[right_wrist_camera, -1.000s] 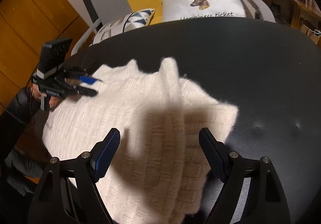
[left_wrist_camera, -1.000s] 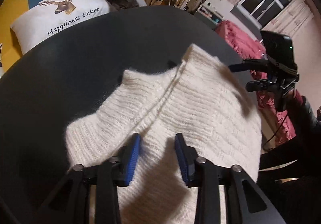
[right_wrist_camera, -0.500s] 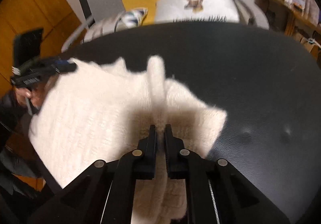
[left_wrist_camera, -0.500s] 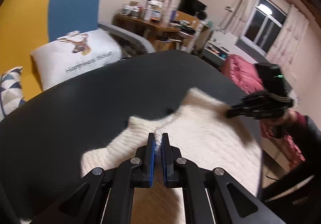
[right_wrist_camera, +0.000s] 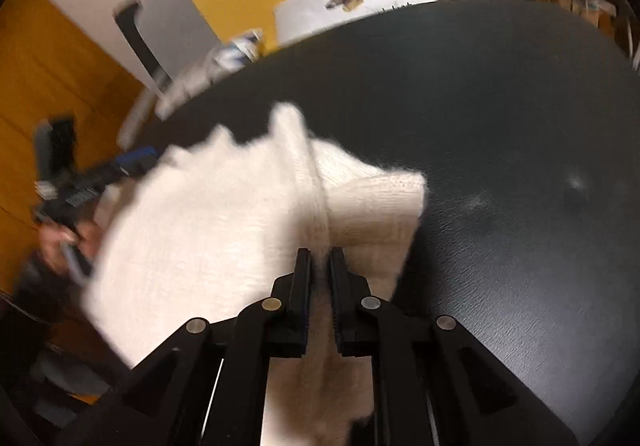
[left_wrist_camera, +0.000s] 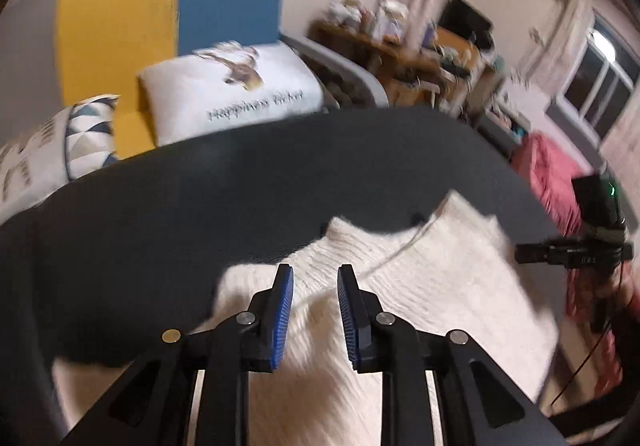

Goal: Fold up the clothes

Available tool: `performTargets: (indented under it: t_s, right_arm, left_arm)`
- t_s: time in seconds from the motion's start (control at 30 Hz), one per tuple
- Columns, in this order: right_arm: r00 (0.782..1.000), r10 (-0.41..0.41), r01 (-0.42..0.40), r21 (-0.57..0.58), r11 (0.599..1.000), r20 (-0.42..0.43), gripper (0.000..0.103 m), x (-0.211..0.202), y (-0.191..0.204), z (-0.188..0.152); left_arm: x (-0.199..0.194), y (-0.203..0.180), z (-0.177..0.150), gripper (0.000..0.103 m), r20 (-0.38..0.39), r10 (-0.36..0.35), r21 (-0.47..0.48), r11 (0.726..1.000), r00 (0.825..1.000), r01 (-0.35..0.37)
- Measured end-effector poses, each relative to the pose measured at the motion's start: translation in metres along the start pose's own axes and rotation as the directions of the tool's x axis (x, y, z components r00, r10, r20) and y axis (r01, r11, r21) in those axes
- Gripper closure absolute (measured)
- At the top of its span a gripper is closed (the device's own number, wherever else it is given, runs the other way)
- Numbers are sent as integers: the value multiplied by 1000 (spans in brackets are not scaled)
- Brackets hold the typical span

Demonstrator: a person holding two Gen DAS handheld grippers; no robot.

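Table: we see a dark, matte round table (left_wrist_camera: 168,214) filling the middle of both wrist views; its bare surface runs out to the right in the right wrist view (right_wrist_camera: 520,166).
Sofa: behind the table stands a sofa (left_wrist_camera: 168,6) with yellow and blue back panels.
Sweater: our cream knitted sweater (left_wrist_camera: 440,286) lies on the near part of the table, partly folded, with one ridge of knit raised along its middle (right_wrist_camera: 304,166). One edge of it reaches the table's rim on the side of the person's body.
Pillows: a white pillow (left_wrist_camera: 240,94) with a deer print and a line of script leans on the sofa; a patterned cushion (left_wrist_camera: 88,134) with blue triangles sits beside it.
Red fabric: a heap of red cloth (left_wrist_camera: 552,174) lies past the table's far right edge in the left wrist view.
Left gripper: our left gripper (left_wrist_camera: 314,306) hangs over the sweater with its blue pads apart and its jaws opening; the knit shows in the gap, but the pads do not press it.
Right gripper: our right gripper (right_wrist_camera: 319,278) is pressed together on the raised ridge of the sweater, pinching the knit between its pads. It also shows from the side at the right of the left wrist view (left_wrist_camera: 524,252).
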State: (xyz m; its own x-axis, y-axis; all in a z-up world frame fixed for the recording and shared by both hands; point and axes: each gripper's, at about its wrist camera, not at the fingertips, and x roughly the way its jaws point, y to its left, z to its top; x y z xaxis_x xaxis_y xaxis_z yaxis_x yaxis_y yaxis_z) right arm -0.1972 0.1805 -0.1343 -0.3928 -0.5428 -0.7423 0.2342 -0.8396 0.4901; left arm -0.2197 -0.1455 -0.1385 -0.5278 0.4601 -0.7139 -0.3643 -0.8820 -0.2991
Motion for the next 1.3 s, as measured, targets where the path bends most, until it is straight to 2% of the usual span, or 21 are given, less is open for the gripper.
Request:
performTargets:
  t_s: [0.07, 0.13, 0.27, 0.43, 0.57, 0.77, 0.87, 0.93, 1.0, 1.1, 1.23, 1.3]
  right_arm:
    - [997, 75, -75, -13, 997, 18, 92, -19, 2, -11]
    - [991, 134, -134, -44, 990, -5, 91, -32, 6, -30]
    - [979, 171, -179, -77, 981, -107, 91, -32, 8, -75]
    - [975, 178, -188, -67, 980, -137, 91, -30, -4, -96]
    - [972, 206, -215, -76, 974, -112, 91, -30, -8, -89]
    - [952, 268, -279, -61, 958, -150, 91, -11, -14, -79]
    - [937, 303, -318, -62, 946, -175, 80, -3, -13, -76]
    - [925, 319, -339, -65, 939, -206, 62, 1, -11, -78]
    - [916, 329, -352, -62, 934, -231, 55, 6, -8, -79]
    - [929, 292, -319, -91, 943, -227, 55, 0, -8, -79]
    - [930, 334, -345, -52, 937, -152, 55, -8, -22, -74]
    - [927, 341, -352, -45, 935, -157, 55, -5, -26, -73]
  left_arm:
    - [-23, -4, -15, 78, 32, -42, -25, 999, 999, 43]
    - [-37, -15, -39, 78, 30, -77, -29, 997, 997, 78]
    - [-42, -37, -80, 78, -20, -98, -34, 995, 995, 98]
    - [-42, -62, -109, 78, -50, -113, -22, 993, 992, 112]
    - [-41, -97, -112, 78, -62, -112, 75, 990, 992, 117]
    - [-23, -131, -107, 78, -87, -132, 150, 978, 987, 144]
    - [-14, -135, -103, 78, -88, -139, 155, 976, 986, 152]
    - [-8, -138, -100, 78, -88, -144, 158, 975, 986, 156]
    - [-6, -137, -98, 78, -83, -148, 157, 975, 986, 159]
    - [-4, -136, -95, 78, -75, -153, 154, 975, 985, 163]
    - [1, -137, -93, 78, -79, -167, 151, 973, 983, 177]
    - [5, -139, -94, 78, -88, -165, 155, 972, 982, 177]
